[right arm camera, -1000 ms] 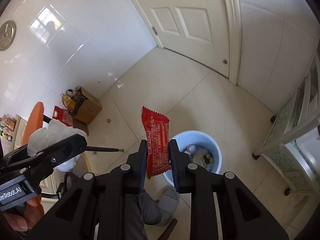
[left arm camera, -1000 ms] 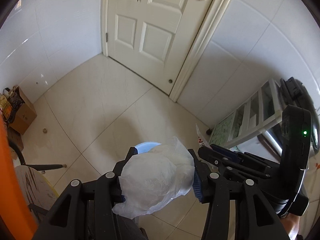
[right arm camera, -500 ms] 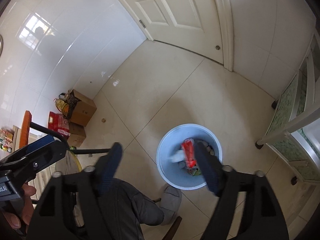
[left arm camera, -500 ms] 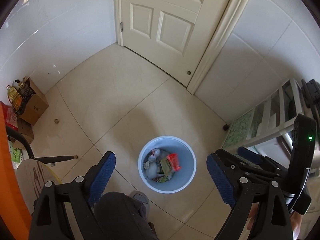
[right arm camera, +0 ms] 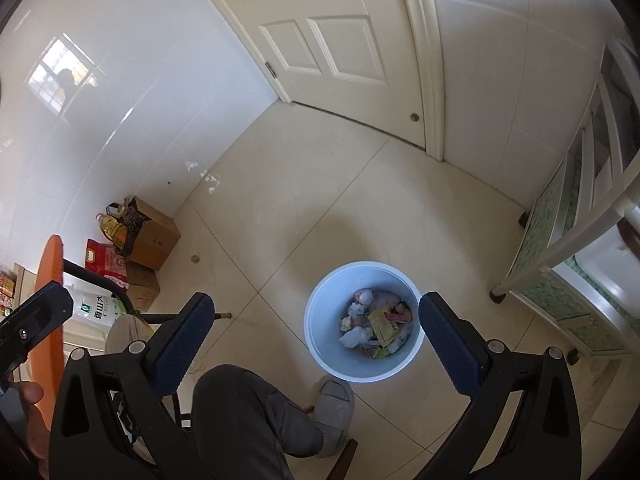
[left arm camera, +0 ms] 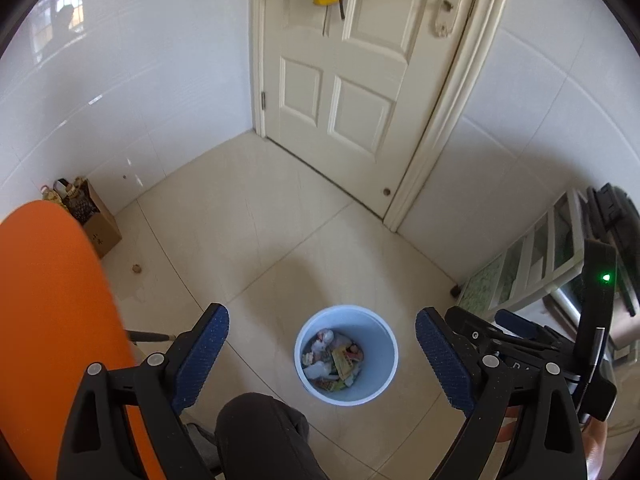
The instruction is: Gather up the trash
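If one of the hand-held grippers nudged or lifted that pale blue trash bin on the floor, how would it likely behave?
The trash bin looks like thin plastic, so probably light and easy to slide on the glossy floor tiles. Its contents, crumpled tissues and wrappers, add little weight. Upright with a wide open mouth, it might tip if pushed near the rim.

The right gripper (right arm camera: 316, 318) points down at the tiled floor, its jaws opening wide with nothing between the blue pads. Just beyond and below its fingertips stands a pale blue bin (right arm camera: 320, 344) holding crumpled paper and wrappers (right arm camera: 374, 326). Under the gripper are the person's dark-trousered knee (right arm camera: 248, 412) and grey slipper (right arm camera: 336, 404). Far ahead is a white door (right arm camera: 332, 36).
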Demonstrator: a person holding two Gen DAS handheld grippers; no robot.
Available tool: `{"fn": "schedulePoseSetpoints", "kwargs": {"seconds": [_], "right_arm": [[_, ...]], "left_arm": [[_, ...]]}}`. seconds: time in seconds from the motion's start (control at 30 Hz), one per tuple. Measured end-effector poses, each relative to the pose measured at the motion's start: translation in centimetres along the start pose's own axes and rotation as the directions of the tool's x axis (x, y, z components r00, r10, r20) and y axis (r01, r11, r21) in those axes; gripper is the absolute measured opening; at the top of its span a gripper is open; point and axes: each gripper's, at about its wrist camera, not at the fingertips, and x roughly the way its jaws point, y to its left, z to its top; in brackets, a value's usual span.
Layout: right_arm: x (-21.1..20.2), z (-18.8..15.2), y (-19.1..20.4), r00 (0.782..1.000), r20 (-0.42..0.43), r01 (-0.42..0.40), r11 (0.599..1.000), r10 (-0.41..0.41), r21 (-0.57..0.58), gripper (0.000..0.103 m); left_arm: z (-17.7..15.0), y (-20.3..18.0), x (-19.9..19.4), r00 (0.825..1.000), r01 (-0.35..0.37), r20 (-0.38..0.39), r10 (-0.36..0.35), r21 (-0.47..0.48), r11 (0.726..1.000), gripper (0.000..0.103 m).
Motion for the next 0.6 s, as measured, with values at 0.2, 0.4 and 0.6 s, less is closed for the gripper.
{"fn": "schedulePoseSetpoints", "kwargs": {"seconds": [0.2, 0.4, 0.6], "right_arm": [[-5.0, 0.1, 5.3, 0.995, 0.088, -0.042, 0.996, 0.049, -0.085, 0.103], [-10.8, -1.0, 13.1, 0.972, 0.17, -0.124, 0.97, 0.161, -0.208, 0.103], [-16.1, -3.8, 22.2, 0.931, 0.215, -0.202, 0.907, 0.294, -0.369, 0.103]], "left_arm": [[-3.3, 1.2, -8.7, 0.987, -0.021, 0.157, 0.029, -0.05, 0.999, 0.092], [-9.3, 3.7, -19.2, 0.933, -0.088, 0.334, 0.131, -0.139, 0.986, 0.098], [-17.4, 5.0, -29.0, 0.843, -0.179, 0.464, 0.273, -0.236, 0.955, 0.102]]}}
